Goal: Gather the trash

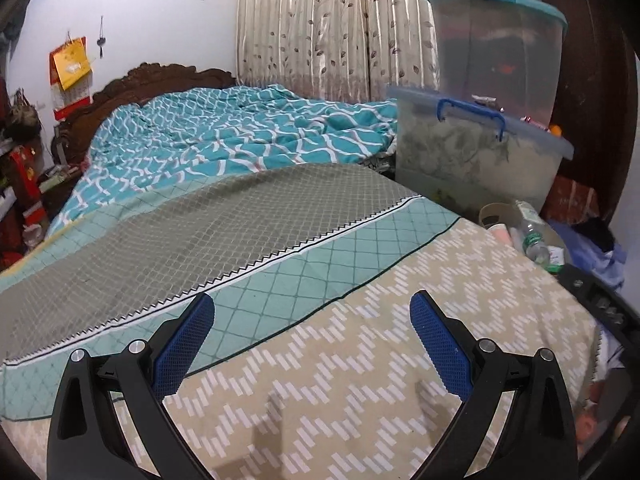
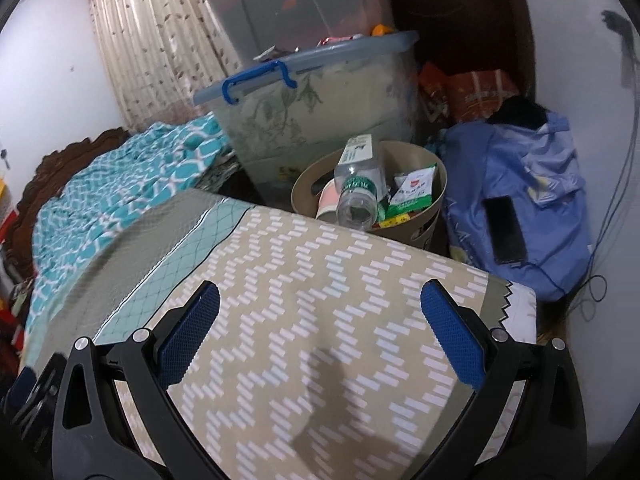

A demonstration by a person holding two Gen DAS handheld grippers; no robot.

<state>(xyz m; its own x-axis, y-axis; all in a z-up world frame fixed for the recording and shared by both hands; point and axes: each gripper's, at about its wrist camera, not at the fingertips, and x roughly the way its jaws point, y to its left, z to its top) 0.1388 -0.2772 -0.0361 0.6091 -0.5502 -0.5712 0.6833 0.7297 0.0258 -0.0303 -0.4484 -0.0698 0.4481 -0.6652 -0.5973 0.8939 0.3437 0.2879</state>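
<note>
A tan round trash bin [image 2: 438, 176] stands beside the bed's far corner, holding a clear plastic bottle [image 2: 356, 190], a pink paper cup [image 2: 329, 202] and green-and-white wrappers [image 2: 414, 190]. The left wrist view shows the same bin [image 1: 494, 210] with the bottle [image 1: 534, 236] at the right. My right gripper [image 2: 320, 304] hovers open over the beige patterned bedspread [image 2: 304, 280], nothing between its blue pads. My left gripper [image 1: 312, 312] is open too, empty above the same bedspread [image 1: 360, 340].
Stacked translucent storage boxes [image 2: 320, 104] with a blue handle stand behind the bin. A blue bag [image 2: 516, 168] with a black phone [image 2: 506, 230] on it lies right of the bin. A teal quilt [image 1: 224, 140] covers the bed's far end, near the curtain [image 1: 332, 32].
</note>
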